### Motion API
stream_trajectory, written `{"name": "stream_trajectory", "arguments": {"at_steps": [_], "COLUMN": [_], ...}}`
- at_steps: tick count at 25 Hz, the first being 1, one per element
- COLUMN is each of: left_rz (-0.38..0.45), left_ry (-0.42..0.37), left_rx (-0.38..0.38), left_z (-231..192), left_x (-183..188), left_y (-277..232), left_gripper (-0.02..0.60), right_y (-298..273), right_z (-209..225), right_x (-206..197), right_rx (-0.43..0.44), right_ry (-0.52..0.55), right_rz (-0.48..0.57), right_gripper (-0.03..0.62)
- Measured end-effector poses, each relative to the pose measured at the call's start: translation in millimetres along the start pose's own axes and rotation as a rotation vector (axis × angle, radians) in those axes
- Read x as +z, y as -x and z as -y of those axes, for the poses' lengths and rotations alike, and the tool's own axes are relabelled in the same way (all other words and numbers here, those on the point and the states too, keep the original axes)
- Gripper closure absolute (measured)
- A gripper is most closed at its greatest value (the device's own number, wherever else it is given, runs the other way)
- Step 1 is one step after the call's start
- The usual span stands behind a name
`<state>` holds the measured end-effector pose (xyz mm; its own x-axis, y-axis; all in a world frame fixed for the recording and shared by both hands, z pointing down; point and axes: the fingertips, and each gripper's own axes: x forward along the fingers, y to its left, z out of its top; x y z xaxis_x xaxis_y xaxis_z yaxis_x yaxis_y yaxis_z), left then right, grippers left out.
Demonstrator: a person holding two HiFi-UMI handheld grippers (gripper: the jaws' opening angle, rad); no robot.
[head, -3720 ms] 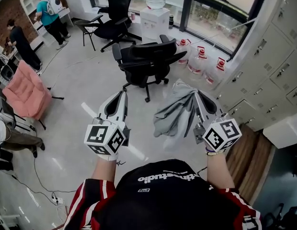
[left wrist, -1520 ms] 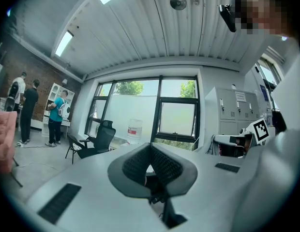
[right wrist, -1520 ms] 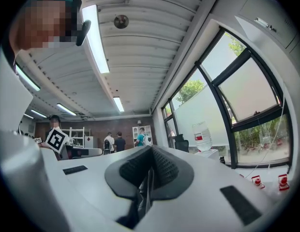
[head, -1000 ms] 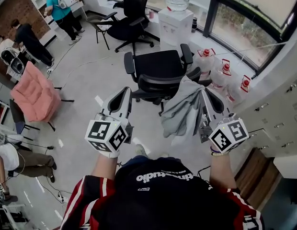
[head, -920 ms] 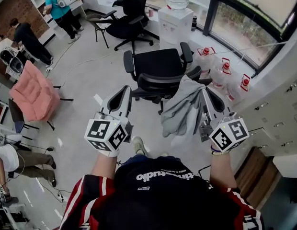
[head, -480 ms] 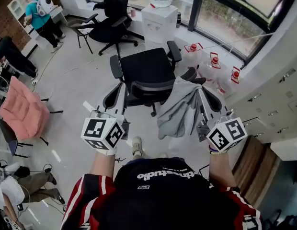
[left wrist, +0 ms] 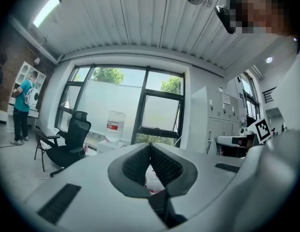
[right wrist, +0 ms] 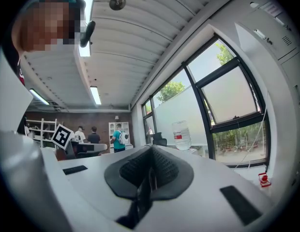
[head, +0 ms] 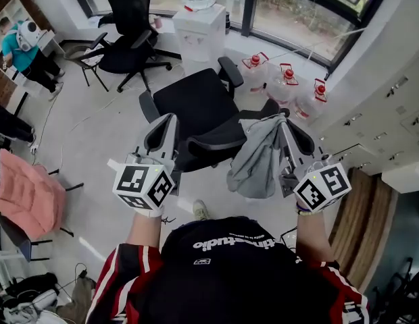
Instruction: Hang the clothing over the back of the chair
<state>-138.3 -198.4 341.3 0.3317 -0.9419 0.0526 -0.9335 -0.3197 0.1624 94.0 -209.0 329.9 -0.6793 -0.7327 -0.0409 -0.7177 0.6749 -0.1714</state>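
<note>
A black office chair (head: 193,102) stands just ahead of me, its backrest (head: 215,144) on the near side. My right gripper (head: 284,119) (right wrist: 150,150) is shut on a grey garment (head: 256,158), which hangs down by the backrest's right end, next to the armrest. In the right gripper view only a thin dark strip of the cloth (right wrist: 141,191) shows between the closed jaws. My left gripper (head: 169,119) (left wrist: 150,146) is shut with nothing in it, held level over the backrest's left end.
Behind the chair stand a water dispenser (head: 198,27) and several water jugs (head: 284,81) on the floor below the window. A second black chair (head: 126,38) is at the back left, a pink chair (head: 26,193) at the left, lockers (head: 397,103) at the right.
Both grippers and the hanging garment have come closer to the black chair; its backrest now lies right under the fingertips. The grip on the garment is unchanged.
</note>
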Motion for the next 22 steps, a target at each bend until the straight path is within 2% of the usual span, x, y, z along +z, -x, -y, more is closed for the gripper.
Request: {"name": "stream_trajectory", "arguments": {"at_steps": [6, 13, 22], "left_rz": [-0.016, -0.032, -0.044], "left_ry": [0.0, 0.011, 0.054], "left_rx": [-0.116, -0.241, -0.312], "left_z": [-27.7, -33.1, -44.9], "left_x": [4.7, 1.7, -3.9], "left_y": [-21.0, -30.5, -40.5], "left_gripper": [0.558, 0.558, 0.558], "right_y": [-19.5, -20.1, -28.2], "right_z": [-8.4, -16.3, -22.7], "right_x": [-6.7, -10.8, -12.6], "right_rx": [-0.124, -0.25, -0.331], "right_ry": [-0.001, -0.004, 0.018], "right_rz": [0.004, 0.006, -0.016], "right_gripper": [0.577, 0.578, 0.579]}}
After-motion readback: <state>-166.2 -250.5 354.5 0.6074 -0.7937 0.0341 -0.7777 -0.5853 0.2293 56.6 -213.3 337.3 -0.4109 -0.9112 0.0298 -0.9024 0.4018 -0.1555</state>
